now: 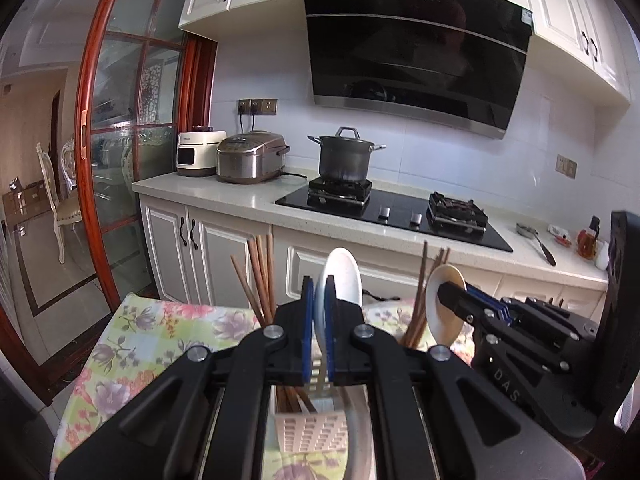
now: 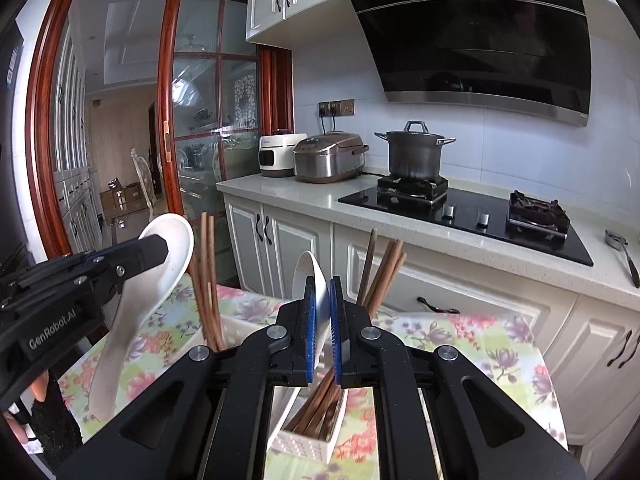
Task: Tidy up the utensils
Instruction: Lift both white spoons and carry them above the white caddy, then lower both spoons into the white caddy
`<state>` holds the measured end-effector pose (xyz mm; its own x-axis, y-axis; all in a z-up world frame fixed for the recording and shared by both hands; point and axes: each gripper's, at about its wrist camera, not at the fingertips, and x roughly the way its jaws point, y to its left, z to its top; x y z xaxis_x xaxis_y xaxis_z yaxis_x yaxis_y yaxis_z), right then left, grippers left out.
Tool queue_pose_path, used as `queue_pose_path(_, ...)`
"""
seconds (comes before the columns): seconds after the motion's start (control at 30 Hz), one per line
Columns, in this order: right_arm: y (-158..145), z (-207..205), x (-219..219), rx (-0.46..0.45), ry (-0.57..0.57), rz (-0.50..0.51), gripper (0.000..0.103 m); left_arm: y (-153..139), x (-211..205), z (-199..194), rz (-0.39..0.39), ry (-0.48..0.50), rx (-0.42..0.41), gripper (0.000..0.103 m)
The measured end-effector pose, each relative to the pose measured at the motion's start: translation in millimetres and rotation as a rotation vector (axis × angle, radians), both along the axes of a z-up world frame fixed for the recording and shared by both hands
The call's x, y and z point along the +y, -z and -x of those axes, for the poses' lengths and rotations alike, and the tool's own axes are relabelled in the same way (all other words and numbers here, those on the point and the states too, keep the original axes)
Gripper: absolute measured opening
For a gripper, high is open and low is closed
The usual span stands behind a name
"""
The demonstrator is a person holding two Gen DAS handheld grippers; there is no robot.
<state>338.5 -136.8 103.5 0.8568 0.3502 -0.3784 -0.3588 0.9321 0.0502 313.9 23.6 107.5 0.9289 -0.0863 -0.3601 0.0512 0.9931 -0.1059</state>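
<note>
Two white ceramic soup spoons are held up above a white slotted plastic utensil caddy [image 2: 308, 438] on a floral-cloth table [image 2: 460, 340]. The left gripper [image 1: 319, 320] is clenched on one glossy white ceramic spoon [image 1: 344, 276], bowl upward; the right gripper [image 2: 322, 320] is clenched on the second white spoon [image 2: 310, 280] likewise. Brown wooden chopsticks [image 2: 206, 276] stand in the caddy, left and right. The spoons look stiff, smooth and likely slippery, and would probably chip if dropped; a hold low on the neck, near the bowl, seems safest.
</note>
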Motion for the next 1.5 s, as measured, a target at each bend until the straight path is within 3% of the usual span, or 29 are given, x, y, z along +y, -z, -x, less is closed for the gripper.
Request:
queue_pose_path(0.6,-3,-43,25,-0.100,-0.023,0.068,0.007,9,9,-68,0.018,-0.046,-0.034,0.005)
queue_pose_path(1.4,8,-49,35,-0.086,-0.020,0.087,0.007,29,18,-71,0.014,-0.057,-0.028,0.007)
queue_pose_path(1.5,9,-48,35,-0.082,-0.022,0.086,0.007,30,20,-68,0.015,-0.058,-0.031,0.014)
